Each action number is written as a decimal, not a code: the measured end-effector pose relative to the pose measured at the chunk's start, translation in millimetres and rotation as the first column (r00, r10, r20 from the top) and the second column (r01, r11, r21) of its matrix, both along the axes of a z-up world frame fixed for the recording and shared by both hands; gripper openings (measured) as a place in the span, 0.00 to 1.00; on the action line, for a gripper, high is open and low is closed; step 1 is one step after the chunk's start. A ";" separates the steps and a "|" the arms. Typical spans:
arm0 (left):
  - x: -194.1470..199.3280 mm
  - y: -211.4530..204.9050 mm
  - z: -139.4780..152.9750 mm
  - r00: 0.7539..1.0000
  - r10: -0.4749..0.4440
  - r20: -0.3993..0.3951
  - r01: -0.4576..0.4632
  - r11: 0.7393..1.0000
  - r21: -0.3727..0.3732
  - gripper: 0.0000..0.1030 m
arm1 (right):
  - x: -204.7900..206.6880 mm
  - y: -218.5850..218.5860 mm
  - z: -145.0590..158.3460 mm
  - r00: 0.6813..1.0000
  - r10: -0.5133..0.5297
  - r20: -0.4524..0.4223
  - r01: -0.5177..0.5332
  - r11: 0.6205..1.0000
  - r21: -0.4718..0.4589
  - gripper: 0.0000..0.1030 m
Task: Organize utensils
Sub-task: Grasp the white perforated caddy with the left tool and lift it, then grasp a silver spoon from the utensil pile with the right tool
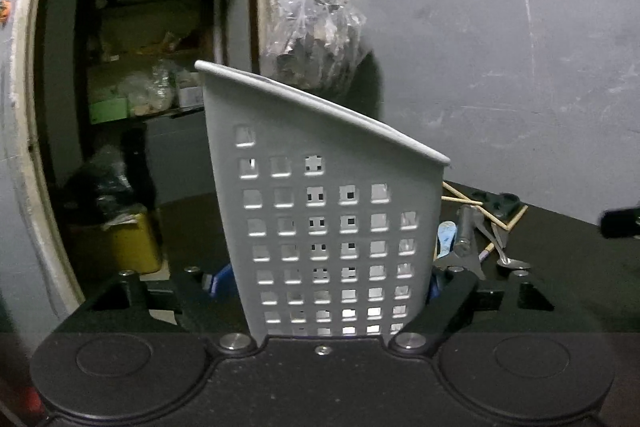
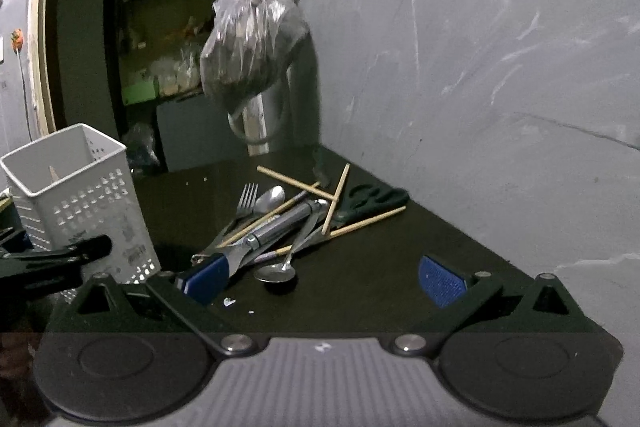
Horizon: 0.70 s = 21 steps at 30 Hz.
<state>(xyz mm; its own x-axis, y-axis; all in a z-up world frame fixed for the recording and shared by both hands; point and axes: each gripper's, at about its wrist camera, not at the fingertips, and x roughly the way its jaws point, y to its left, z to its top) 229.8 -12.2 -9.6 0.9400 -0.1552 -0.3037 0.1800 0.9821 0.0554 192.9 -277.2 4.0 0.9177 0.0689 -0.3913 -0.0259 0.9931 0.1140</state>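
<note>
1. My left gripper (image 1: 332, 287): fingers closed on the white perforated utensil holder (image 1: 328, 211), near the table's (image 2: 380, 291) left edge.
2. My right gripper (image 2: 322, 277): fingers apart, holding nothing.
3. Utensil pile (image 2: 288, 223) toward the table's far corner: fork, spoons, chopsticks, possibly scissors.

No readable text, brand or number showing in either view. White perforated holder (image 2: 80, 195) carrying small dark marks low on its side wall, possibly printed label, too blurred to read. Small white mark sitting on grey ribbed housing of right tongs (image 2: 322, 281), perhaps logo, not legible. Green box (image 1: 108, 109) on shelf (image 1: 176, 111) in dim back room showing no legible lettering.
</note>
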 end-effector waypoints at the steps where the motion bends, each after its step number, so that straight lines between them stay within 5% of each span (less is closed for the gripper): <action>1: 2.6 4.3 0.4 1.000 -0.025 -0.010 0.025 1.000 -0.009 0.82 | 7.0 -0.9 1.2 1.000 0.014 -0.015 -0.014 1.000 0.006 1.00; 10: 21.0 32.3 -7.5 0.964 -0.266 0.006 0.265 0.960 -0.090 0.85 | 92.7 12.5 7.8 0.958 0.261 -0.120 -0.268 0.962 -0.048 1.00; 17: 36.1 39.8 -11.9 0.926 -0.376 0.008 0.373 0.915 -0.151 0.86 | 119.4 22.1 -21.9 0.939 0.248 -0.237 -0.269 0.961 -0.059 0.89; 21: 39.7 41.5 -14.1 0.894 -0.447 0.014 0.443 0.881 -0.164 0.86 | 121.7 18.1 -33.9 0.931 0.245 -0.271 -0.263 0.964 -0.030 0.72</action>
<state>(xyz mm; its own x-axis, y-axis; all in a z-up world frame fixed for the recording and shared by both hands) 269.5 29.3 -23.7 0.7534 -0.6034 -0.2612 0.5994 0.7936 -0.1043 314.6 -259.1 -29.9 0.7364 0.2524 -0.6276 -0.2560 0.9628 0.0869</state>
